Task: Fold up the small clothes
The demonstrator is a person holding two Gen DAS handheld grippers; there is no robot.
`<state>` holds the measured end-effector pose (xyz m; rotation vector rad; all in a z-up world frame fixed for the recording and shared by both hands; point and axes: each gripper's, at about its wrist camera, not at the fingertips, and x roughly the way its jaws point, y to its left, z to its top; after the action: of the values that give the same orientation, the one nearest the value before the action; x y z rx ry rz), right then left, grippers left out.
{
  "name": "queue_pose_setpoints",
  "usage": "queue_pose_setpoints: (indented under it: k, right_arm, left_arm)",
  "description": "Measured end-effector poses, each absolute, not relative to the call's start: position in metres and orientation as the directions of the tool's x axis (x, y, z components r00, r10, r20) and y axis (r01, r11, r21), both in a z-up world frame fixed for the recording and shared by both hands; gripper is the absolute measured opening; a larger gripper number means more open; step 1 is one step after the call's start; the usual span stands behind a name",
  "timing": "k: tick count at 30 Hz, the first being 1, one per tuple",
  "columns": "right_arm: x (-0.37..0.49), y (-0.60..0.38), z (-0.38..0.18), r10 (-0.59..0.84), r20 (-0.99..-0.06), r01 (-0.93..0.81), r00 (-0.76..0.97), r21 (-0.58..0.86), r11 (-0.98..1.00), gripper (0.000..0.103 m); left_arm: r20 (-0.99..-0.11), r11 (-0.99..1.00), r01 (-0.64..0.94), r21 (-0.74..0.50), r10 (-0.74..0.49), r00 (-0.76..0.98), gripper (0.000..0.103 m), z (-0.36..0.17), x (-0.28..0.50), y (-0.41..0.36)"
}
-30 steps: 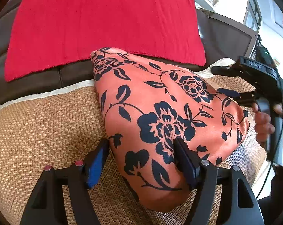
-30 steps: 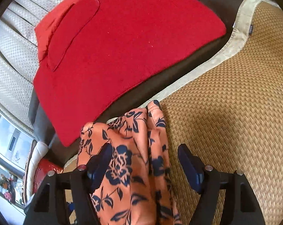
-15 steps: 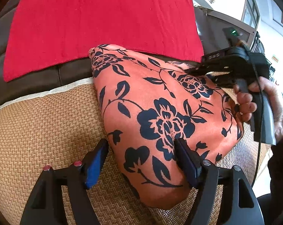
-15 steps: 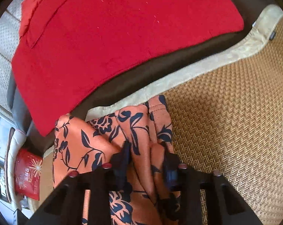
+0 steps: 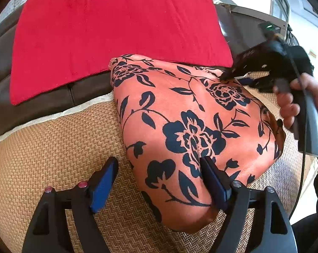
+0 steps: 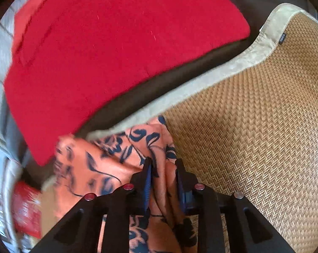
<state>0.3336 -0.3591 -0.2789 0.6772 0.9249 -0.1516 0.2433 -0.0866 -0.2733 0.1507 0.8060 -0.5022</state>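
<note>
1. a second ago the right gripper point(image 6: 162, 181) stood wide over the far corner of the orange floral garment point(image 5: 190, 130); its jaws have just closed on a bunched ridge of that cloth, then eased very slightly, and the pads press on the fabric from both sides.
2. the left gripper point(image 5: 159, 181) has just opened a little further. its jaws stand wide apart, straddling the garment's near edge: one finger rests on the cloth, the other over the woven mat point(image 5: 53, 147). it pinches nothing.
3. the garment lies on the woven mat, its far edge reaching toward the red cloth point(image 5: 116, 33) spread on the dark sofa point(image 5: 43, 103) behind.
4. we read this as the start of a fold: one corner is secured, the near side is not yet gripped, so the cloth cannot yet be lifted evenly.
5. hard to make out: the left side of the right wrist view is smeared by blur, so the garment's edge there is unclear. how many layers sit between the right pads we cannot tell.
6. in the left wrist view the right gripper's tips are a dark blur at the cloth's far corner, and the hand point(image 5: 293, 103) holding it is cut off at the frame edge.
7. the garment's type and its underside are hidden.
</note>
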Motion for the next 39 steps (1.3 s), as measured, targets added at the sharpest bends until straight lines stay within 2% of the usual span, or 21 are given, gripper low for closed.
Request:
queue_pose_setpoints:
  k: [3, 6, 9, 13, 17, 20, 24, 26, 31, 34, 39]
  right_arm:
    - [0.322, -0.362, -0.254, 0.083, -0.723, 0.396, 0.686, 0.467, 0.791, 0.029]
    - [0.326, -0.348, -0.24, 0.184, -0.654, 0.263, 0.734, 0.524, 0.81, 0.028]
    - [0.341, -0.316, -0.243, 0.206, -0.69, 0.183, 0.694, 0.446, 0.876, 0.028]
    - [0.364, -0.306, -0.292, 0.196, -0.81, 0.258, 0.553, 0.391, 0.884, 0.027]
    - [0.365, -0.309, -0.28, 0.199, -0.779, 0.257, 0.594, 0.419, 0.871, 0.029]
    - [0.365, -0.3, -0.263, 0.213, -0.733, 0.185, 0.645, 0.421, 0.888, 0.028]
    - [0.376, -0.279, -0.255, 0.305, -0.676, 0.072, 0.671, 0.468, 0.881, 0.028]
    - [0.381, -0.269, -0.256, 0.31, -0.684, 0.051, 0.66, 0.452, 0.89, 0.028]
    - [0.394, -0.254, -0.296, 0.303, -0.794, 0.086, 0.527, 0.405, 0.91, 0.027]
    - [0.389, -0.259, -0.292, 0.304, -0.787, 0.088, 0.537, 0.41, 0.908, 0.027]
    - [0.358, -0.274, -0.262, 0.221, -0.77, 0.098, 0.598, 0.344, 0.934, 0.027]
  left_arm:
    - [-0.729, 0.877, 0.472, -0.093, -0.383, 0.567, 0.084, -0.276, 0.248, -0.085]
    - [-0.729, 0.878, 0.47, -0.089, -0.379, 0.57, 0.084, -0.275, 0.246, -0.088]
    - [-0.732, 0.883, 0.462, -0.088, -0.371, 0.571, 0.085, -0.279, 0.25, -0.089]
    - [-0.733, 0.884, 0.458, -0.092, -0.371, 0.569, 0.085, -0.278, 0.249, -0.09]
    - [-0.732, 0.885, 0.459, -0.077, -0.363, 0.577, 0.086, -0.28, 0.249, -0.091]
    - [-0.736, 0.888, 0.451, -0.087, -0.362, 0.571, 0.088, -0.281, 0.249, -0.09]
    - [-0.74, 0.89, 0.446, -0.093, -0.361, 0.567, 0.088, -0.283, 0.253, -0.092]
    - [-0.741, 0.89, 0.448, -0.092, -0.361, 0.566, 0.089, -0.284, 0.256, -0.093]
    - [-0.753, 0.89, 0.444, -0.106, -0.363, 0.549, 0.089, -0.286, 0.265, -0.095]
    - [-0.755, 0.891, 0.439, -0.117, -0.366, 0.543, 0.089, -0.284, 0.27, -0.095]
    - [-0.757, 0.893, 0.435, -0.113, -0.361, 0.545, 0.089, -0.283, 0.274, -0.099]
